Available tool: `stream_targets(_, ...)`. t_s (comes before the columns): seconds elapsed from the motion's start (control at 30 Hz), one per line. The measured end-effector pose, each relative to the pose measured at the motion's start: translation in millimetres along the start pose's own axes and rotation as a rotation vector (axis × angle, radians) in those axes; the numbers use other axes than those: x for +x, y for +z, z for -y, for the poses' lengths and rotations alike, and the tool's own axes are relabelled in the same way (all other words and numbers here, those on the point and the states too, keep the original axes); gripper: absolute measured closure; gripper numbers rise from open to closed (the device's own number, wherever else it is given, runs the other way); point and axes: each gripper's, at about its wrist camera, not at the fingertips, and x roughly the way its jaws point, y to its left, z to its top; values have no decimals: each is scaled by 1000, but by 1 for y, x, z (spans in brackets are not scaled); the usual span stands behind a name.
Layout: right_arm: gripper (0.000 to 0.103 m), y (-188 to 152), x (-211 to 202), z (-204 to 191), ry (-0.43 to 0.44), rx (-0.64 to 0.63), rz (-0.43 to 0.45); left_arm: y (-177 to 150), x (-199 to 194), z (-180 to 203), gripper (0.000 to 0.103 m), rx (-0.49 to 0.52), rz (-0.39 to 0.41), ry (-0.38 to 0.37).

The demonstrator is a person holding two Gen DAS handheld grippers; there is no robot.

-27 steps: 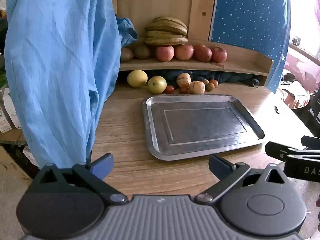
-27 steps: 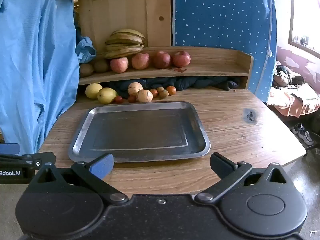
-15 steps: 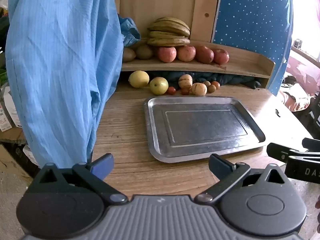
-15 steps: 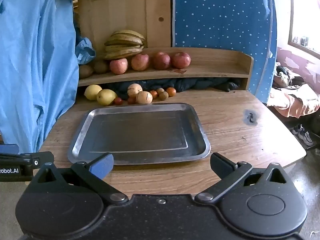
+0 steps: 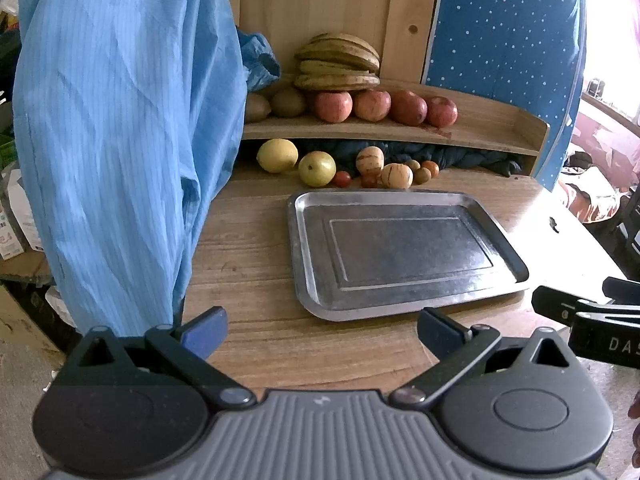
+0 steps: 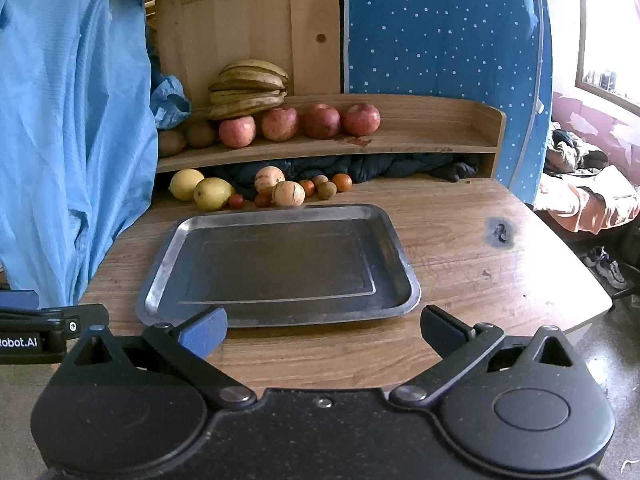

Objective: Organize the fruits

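An empty metal tray (image 5: 308, 248) (image 6: 160, 264) lies on the wooden table. Behind it sit two yellow fruits (image 5: 277, 155) (image 6: 213, 193), two striped melons (image 5: 396, 175) (image 6: 288, 193) and several small red and brown fruits (image 6: 343, 182). On the shelf above are red apples (image 5: 333, 106) (image 6: 321, 121), kiwis (image 5: 288, 102) and bananas (image 5: 336, 64) (image 6: 248, 88). My left gripper (image 5: 322, 330) is open and empty at the table's near edge. My right gripper (image 6: 323, 330) is open and empty just before the tray.
A blue garment (image 5: 120, 120) (image 6: 68, 140) hangs at the left beside the table. A blue dotted cloth (image 6: 440, 28) hangs behind the shelf (image 6: 420, 140). Dark cloth (image 6: 380, 166) is stuffed under the shelf. A dark burn mark (image 6: 498, 232) lies right of the tray.
Both grippers have moved slightly forward toward the tray. Both stay open and empty. Nothing on the table has moved.
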Motion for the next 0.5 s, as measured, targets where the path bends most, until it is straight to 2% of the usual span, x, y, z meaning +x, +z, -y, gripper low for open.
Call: stream_targets(0.5, 1, 0, 2, 2, 1, 9, -9, -2, 2, -1, 0, -4, -9, 0)
